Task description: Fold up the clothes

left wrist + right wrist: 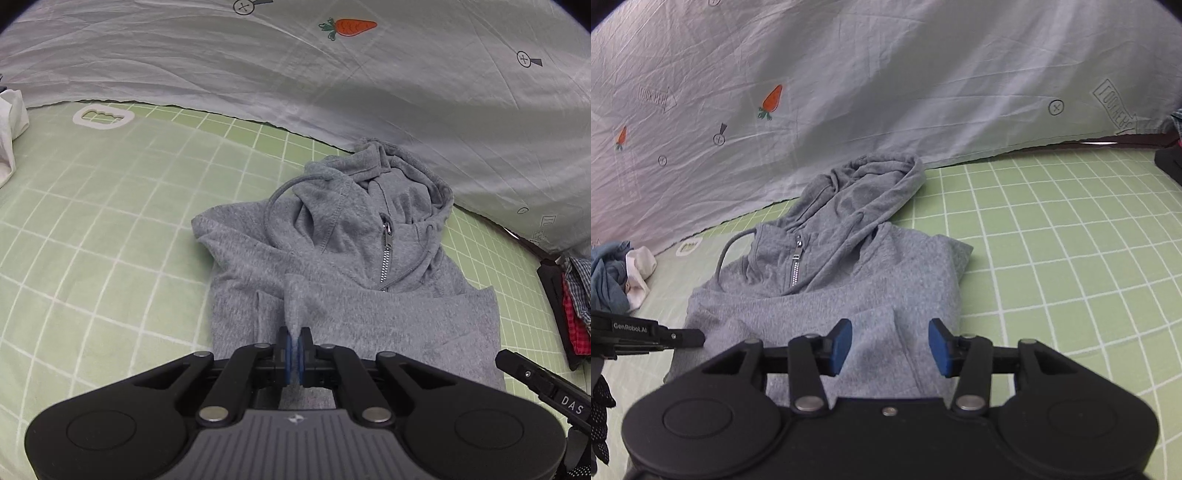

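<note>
Grey and soft, the hoodie [354,310] lay partly folded on the green checked bed sheet [110,229], right in front of both grippers. The left gripper [294,356] was pinched shut on a small ridge of the grey cloth, which stood up between its blue pads. The right gripper [890,345] hung over the near edge of the hoodie with its blue pads apart; cloth lay below them, but they did not press on it. The hoodie looked light and floppy, so it would likely sag and slide out of shape if lifted by one spot only. It seemed best to hold it at two spots along the near hem, one for each gripper, and to lift both sides together. Further up lay the metal zipper [386,251], the one hard part, and a loose drawstring [275,206] that could catch or trail. The hood [871,184] sat bunched at the far end, touching the pale carrot-print sheet [295,74] that rose behind it. Off to the sides were other clothes: a white and blue heap [620,277] on one side and a red checked pile [574,314] on the other. Both were well apart from the hoodie, so nothing blocked the fold.
</note>
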A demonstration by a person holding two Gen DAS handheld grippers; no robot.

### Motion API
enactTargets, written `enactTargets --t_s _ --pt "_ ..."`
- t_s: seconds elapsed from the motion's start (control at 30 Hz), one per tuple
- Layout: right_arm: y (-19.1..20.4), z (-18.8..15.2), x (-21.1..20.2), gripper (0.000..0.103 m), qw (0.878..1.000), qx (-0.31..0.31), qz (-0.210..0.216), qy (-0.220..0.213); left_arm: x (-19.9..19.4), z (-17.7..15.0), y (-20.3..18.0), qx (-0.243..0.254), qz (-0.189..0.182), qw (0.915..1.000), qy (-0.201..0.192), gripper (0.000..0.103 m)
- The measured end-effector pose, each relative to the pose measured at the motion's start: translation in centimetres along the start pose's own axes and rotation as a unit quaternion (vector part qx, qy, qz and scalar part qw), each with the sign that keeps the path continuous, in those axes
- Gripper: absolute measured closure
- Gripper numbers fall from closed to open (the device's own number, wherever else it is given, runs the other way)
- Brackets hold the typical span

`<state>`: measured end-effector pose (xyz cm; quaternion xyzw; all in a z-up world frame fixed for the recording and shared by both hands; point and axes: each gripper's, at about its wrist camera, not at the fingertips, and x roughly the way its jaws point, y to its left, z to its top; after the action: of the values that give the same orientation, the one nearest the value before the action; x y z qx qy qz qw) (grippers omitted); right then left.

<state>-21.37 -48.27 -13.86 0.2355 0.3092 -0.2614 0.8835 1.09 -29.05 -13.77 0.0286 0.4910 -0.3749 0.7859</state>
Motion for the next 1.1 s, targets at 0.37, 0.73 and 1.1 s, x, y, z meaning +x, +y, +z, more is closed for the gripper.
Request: enactTargets --t_s 0.37,0.73,1.1 --pt "0.1 1.0 -0.8 0.096 1.0 -0.014 0.004 -0.018 -2.4 0.7 -1.6 0.038 -0.006 0.9986 -0.036 0.099" --pt "-0.9 0.2 0.4 0.056 0.996 0.002 -0.085 0.033 -0.1 0.7 -0.2 0.006 0.025 0.9997 -0.003 0.077" --pt "-1.2 4.5 0.3 0.0 0.995 -0.033 -0.096 -0.019 -1.9 5.6 0.7 0.028 0.087 0.9923 -0.084 0.003"
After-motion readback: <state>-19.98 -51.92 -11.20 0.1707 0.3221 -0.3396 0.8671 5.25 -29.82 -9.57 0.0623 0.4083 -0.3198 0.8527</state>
